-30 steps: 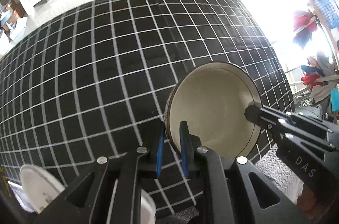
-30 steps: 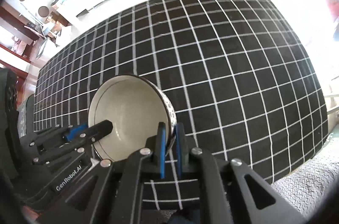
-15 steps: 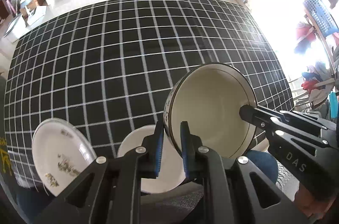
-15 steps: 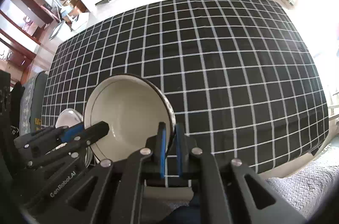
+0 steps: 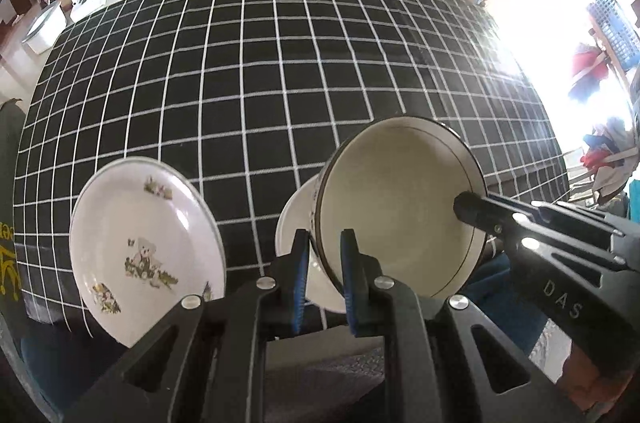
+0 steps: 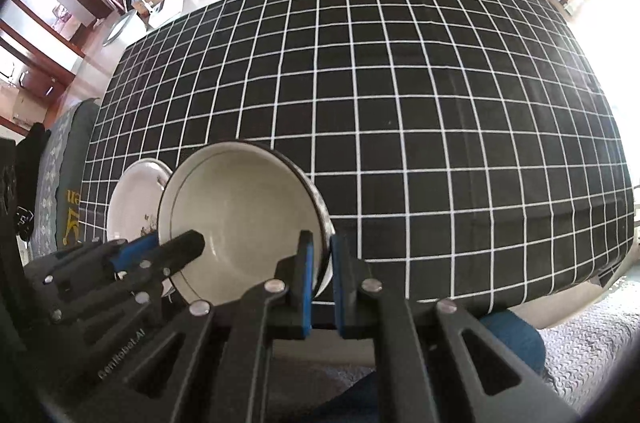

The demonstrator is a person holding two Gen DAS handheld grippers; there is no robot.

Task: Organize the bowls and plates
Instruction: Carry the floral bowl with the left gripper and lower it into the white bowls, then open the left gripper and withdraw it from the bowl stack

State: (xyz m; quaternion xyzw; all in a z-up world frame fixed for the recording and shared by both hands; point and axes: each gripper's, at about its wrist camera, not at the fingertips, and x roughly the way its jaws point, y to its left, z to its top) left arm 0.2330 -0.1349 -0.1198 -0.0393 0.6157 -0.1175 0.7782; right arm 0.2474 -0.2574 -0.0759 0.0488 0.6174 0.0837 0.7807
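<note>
Both pairs of fingers are nearly closed on one bowl, each pinching its rim: the left gripper has the near-left edge between its blue pads, one pad inside the wall and one outside, and the right gripper bites the opposite edge the same way. The bowl hangs tilted between them, its cream inside facing the cameras, held up off the desk near its front edge. I'd judge it glazed ceramic or enamel: stiff, smooth, likely slippery under rubber pads, and liable to chip or break if it drops, with enough weight that a single rim pinch would let it swing. Two opposed holds on the rim look the sensible way to carry it; the thin dark-lined lip is the only place the fingers can close on. Just beyond the left fingers, partly hidden behind the bowl, lies a plain white plate. Further left of those fingers sits a second plate, white with small printed figures, overhanging the desk's front edge by the look of it. So the count is one bowl, two plates. The rest of the checked black cloth, out ahead of both pairs of fingers, carries nothing I can see.
</note>
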